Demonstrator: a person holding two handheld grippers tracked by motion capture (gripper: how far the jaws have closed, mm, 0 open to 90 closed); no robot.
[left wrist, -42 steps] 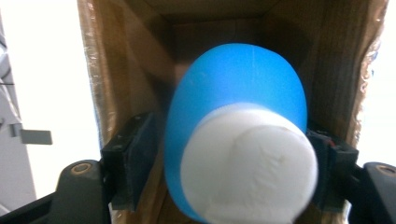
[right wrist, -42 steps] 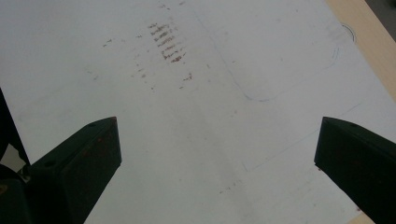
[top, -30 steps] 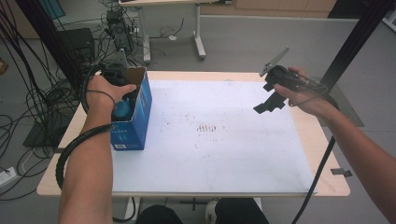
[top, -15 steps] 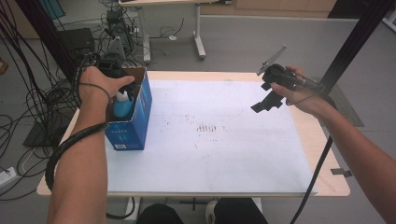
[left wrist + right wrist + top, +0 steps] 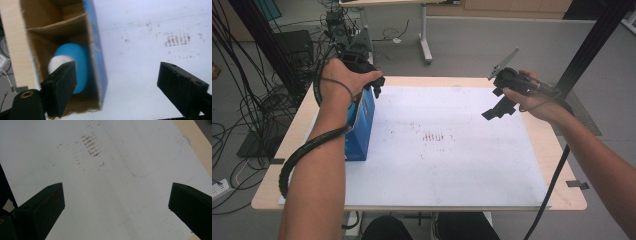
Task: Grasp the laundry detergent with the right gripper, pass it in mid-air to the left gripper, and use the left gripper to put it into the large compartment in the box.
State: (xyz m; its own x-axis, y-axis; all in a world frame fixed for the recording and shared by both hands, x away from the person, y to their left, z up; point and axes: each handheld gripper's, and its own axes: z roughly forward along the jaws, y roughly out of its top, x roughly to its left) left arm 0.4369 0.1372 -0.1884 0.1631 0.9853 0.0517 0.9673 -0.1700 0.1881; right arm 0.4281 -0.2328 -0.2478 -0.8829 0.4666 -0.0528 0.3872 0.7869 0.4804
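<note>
A blue cardboard box [image 5: 363, 125] stands open-topped at the table's left side. Inside it rests a blue bottle [image 5: 78, 61] with a white cap [image 5: 56, 63], seen from above past the box wall [image 5: 96, 50]. My left gripper [image 5: 374, 86] hovers over the box's far end; in its own view the left gripper [image 5: 117, 75] has just been opening its jaws, which stand apart with nothing between them. Held in the air over the table's right side, my right gripper [image 5: 496, 109] is open and empty; the right gripper [image 5: 116, 192] looks down on bare white paper.
A large white paper sheet [image 5: 452, 165] covers most of the wooden table [image 5: 562, 195], with faint reddish marks [image 5: 434, 136] near its middle. Cables and equipment [image 5: 272, 90] crowd the floor at the left. A black post [image 5: 592, 45] rises at the right.
My left hand has lifted out of the box and moved toward its far end, leaving the bottle inside; its jaws have opened. The right hand has stayed put.
</note>
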